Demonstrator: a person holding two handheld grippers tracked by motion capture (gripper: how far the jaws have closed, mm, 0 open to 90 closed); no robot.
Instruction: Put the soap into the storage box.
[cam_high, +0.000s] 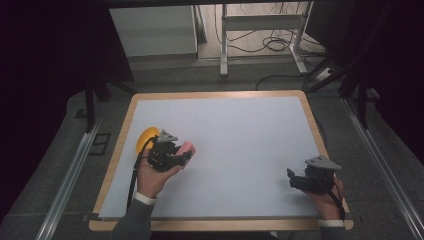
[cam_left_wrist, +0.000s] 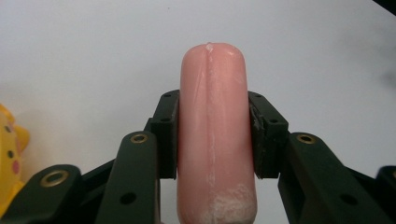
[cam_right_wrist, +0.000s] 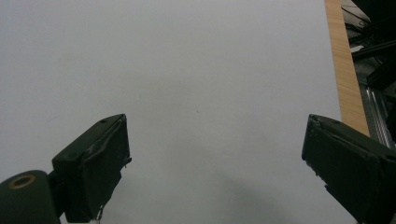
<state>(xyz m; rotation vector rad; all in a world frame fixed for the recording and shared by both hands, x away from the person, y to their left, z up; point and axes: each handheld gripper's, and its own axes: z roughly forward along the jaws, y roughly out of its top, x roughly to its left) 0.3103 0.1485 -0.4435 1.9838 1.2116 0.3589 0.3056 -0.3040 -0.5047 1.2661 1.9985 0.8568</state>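
Left gripper (cam_left_wrist: 212, 135), jaws clamped on either flank of a pink sausage (cam_left_wrist: 212, 140); sausage held lengthwise between the pads, rounded tip projecting past them, pale whitish scuffing along its seam and near its lower end. In the high view, left gripper (cam_high: 181, 156) carried in the left hand (cam_high: 152, 177) near the left edge of the worktop (cam_high: 240, 130), about midway along that edge, pink sausage (cam_high: 188, 147) protruding toward the worktop's centre. Yellow toy (cam_left_wrist: 10, 154) at the left margin of the left gripper view, lying on the worktop; seen from above as a yellow rounded shape (cam_high: 146, 139) just beside the gripper, close to the left edge. Right gripper (cam_right_wrist: 215, 163), jaws spread wide with bare white surface between them; in the high view right gripper (cam_high: 295, 181) held in the right hand (cam_high: 327, 197) near the front right corner, well apart from the sausage
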